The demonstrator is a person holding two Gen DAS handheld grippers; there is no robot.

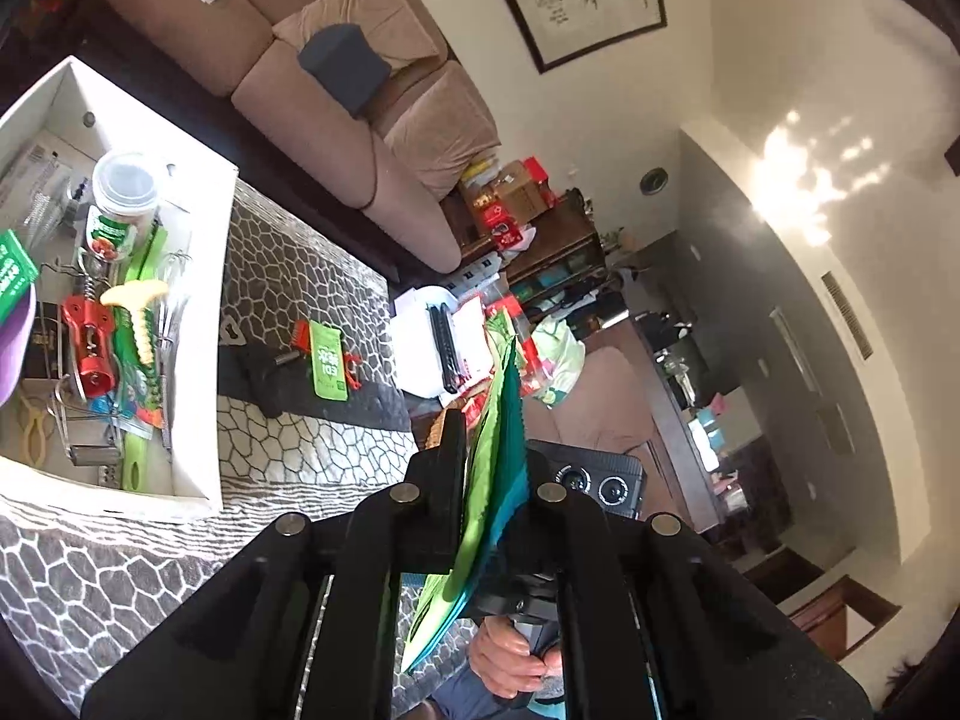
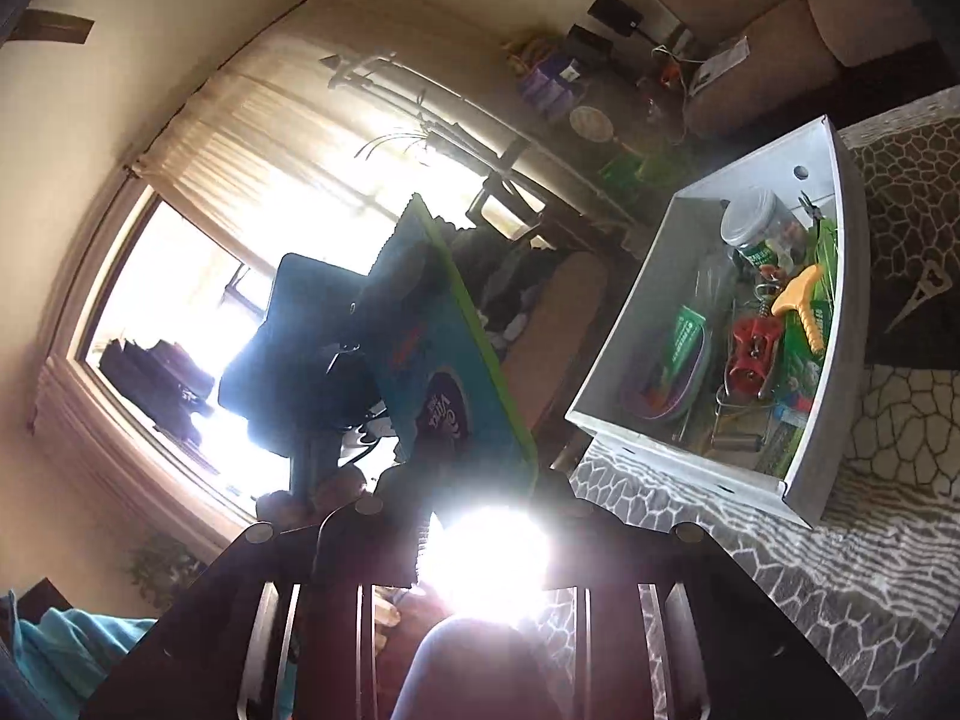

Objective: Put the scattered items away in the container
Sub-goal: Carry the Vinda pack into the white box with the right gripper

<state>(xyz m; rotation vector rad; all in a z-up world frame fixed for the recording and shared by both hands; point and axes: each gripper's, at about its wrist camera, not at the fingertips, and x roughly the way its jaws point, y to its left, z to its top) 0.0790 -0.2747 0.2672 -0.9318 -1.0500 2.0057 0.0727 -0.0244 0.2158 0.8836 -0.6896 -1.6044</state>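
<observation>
Both grippers grip one flat green-and-teal snack packet, held in the air beside the table. In the left wrist view my left gripper (image 1: 489, 480) is shut on the packet (image 1: 501, 420), seen edge-on. In the right wrist view my right gripper (image 2: 474, 480) is shut on the packet (image 2: 444, 348), with the left gripper's body behind it. The white box (image 1: 204, 360) on the patterned tablecloth holds a jar (image 1: 120, 204), a red corkscrew (image 1: 90, 342), a yellow-handled tool (image 1: 141, 312) and several other items. It also shows at the right of the right wrist view (image 2: 840, 312). A green packet (image 1: 327, 360) lies on the cloth.
A black cloth (image 1: 264, 372) and a bottle opener (image 1: 231, 333) lie on the tablecloth near the green packet. A beige sofa (image 1: 336, 90) stands behind the table. A cluttered side table (image 1: 444, 336) and shelves stand beyond. A bright window (image 2: 198, 276) glares in the right wrist view.
</observation>
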